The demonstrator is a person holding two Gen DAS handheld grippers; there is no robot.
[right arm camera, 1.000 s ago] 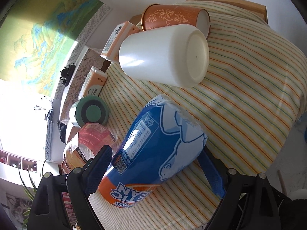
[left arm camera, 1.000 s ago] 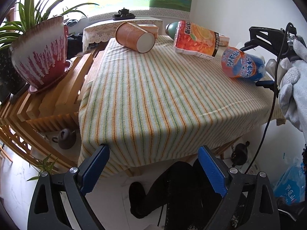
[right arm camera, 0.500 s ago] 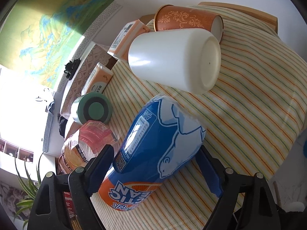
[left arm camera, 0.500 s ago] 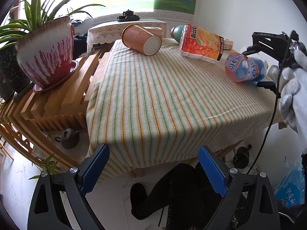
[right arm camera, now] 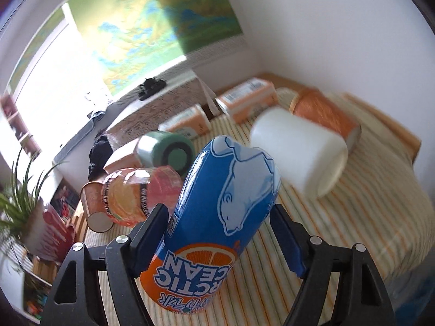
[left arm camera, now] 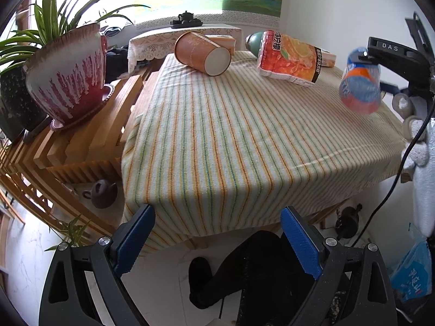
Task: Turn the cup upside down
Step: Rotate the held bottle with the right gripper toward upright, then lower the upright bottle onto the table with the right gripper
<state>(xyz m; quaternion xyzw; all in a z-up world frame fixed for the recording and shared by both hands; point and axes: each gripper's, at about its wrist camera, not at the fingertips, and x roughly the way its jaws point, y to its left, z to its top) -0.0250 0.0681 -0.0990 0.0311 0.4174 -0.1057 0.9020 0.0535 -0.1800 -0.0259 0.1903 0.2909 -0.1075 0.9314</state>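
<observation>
My right claw (right arm camera: 217,228) is clamped on the blue cup (right arm camera: 217,212). One pad sits on each side of its lower body, near the orange band. The left-wrist view shows the cup (left arm camera: 360,87) lifted clear of the striped bench (left arm camera: 217,135), over the right edge.

Cup's long axis runs forward along my fingers and tilts up. The orange printed end is nearest the camera, the blue end away. The print reads inverted from here. I can't tell which end is the mouth.

For the flip, I'd roll the wrist about the grip line and keep the squeeze steady. The wall looks thin, so overclamping may dent it. I'd stay high until the roll is done, since the white cup (right arm camera: 299,157) lies on its side just beyond. Then set down flat on bare cloth.

Left claw (left arm camera: 217,241) is idle below the near bench edge, jaws apart, nothing between them.
</observation>
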